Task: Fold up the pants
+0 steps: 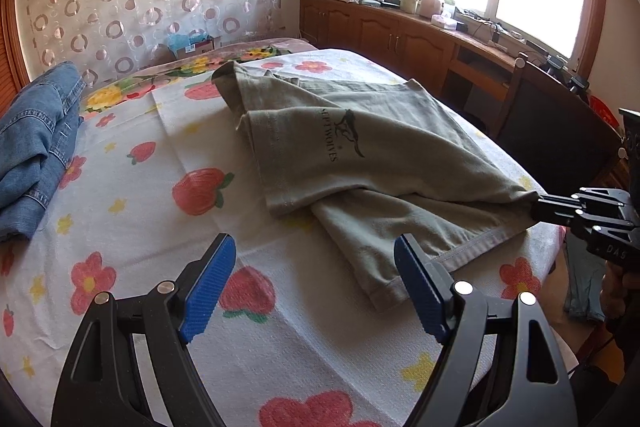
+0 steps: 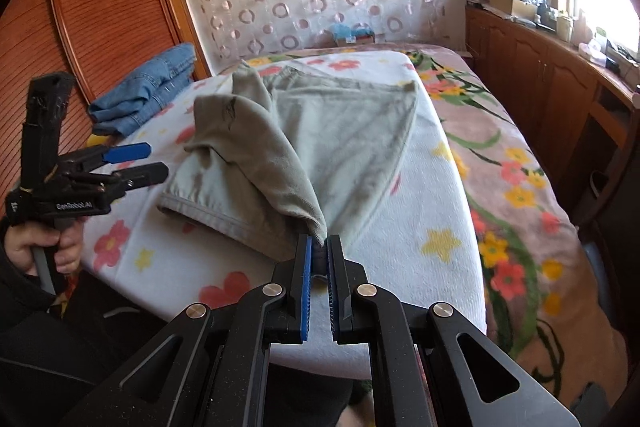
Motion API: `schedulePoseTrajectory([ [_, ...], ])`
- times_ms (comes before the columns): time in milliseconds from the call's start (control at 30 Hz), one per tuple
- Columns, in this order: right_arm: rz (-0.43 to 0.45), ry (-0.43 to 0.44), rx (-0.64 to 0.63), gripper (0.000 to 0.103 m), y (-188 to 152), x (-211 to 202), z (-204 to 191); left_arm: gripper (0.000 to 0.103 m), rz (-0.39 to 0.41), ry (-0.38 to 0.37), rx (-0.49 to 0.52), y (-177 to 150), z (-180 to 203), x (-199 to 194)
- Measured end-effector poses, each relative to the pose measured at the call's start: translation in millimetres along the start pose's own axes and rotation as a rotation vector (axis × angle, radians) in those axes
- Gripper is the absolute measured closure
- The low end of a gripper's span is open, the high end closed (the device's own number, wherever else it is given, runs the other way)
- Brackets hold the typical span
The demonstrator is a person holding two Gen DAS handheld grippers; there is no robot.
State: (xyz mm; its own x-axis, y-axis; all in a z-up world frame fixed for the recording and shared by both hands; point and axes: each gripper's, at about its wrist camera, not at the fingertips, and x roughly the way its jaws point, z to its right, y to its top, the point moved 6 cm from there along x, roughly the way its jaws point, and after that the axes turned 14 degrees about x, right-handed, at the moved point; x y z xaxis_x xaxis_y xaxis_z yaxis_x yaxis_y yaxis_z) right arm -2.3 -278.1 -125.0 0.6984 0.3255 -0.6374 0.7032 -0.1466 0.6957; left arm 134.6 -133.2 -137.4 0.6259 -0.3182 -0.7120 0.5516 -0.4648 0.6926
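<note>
Grey-green pants [image 1: 360,147] with a dark printed logo lie partly folded on a flowered white blanket [image 1: 160,155] over the bed. My right gripper [image 2: 319,243] is shut on a pinched corner of the pants [image 2: 304,183], pulling the cloth taut toward the bed's near edge. From the left wrist view that right gripper [image 1: 536,205] comes in from the right with the fabric's tip in its jaws. My left gripper [image 1: 314,251] hovers open just above the blanket, its right blue pad [image 1: 420,291] beside the pants' hemmed edge and nothing between the pads. It shows open at the left [image 2: 148,159].
A folded pile of blue jeans [image 1: 36,147] lies at the far left of the bed. Wooden cabinets [image 1: 400,35] with clutter run under the window on the right. A dark chair [image 1: 552,131] stands by the bed's right side. A louvred wooden wardrobe [image 2: 100,7] is at the left.
</note>
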Motion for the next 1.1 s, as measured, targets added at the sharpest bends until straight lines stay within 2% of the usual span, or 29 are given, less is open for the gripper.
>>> schedulePoseTrajectory([
  [233,-0.007,-0.005,0.005,0.096,8.2,0.6,5.9,0.021,-0.001,0.002,-0.004,-1.5,-1.0,0.6],
  [300,-0.003,-0.008,0.004,0.092,9.5,-0.5,10.2,0.021,0.002,0.008,-0.01,-2.3,-3.4,-0.1],
  [367,0.01,-0.022,-0.001,0.084,11.2,-1.0,12.4,0.021,0.006,0.013,-0.015,-2.4,-6.7,-1.4],
  [600,0.059,-0.012,-0.027,0.078,21.9,-9.6,8.0,0.021,0.026,0.042,-0.039,-3.4,-23.1,-11.0],
  [767,0.076,0.038,-0.068,0.078,34.5,2.9,-13.9,0.021,0.035,0.066,-0.062,-5.2,-38.0,-16.3],
  [1100,0.018,0.179,-0.165,0.078,56.7,58.5,-72.2,0.021,0.049,0.118,-0.102,-12.6,-69.3,-29.0],
])
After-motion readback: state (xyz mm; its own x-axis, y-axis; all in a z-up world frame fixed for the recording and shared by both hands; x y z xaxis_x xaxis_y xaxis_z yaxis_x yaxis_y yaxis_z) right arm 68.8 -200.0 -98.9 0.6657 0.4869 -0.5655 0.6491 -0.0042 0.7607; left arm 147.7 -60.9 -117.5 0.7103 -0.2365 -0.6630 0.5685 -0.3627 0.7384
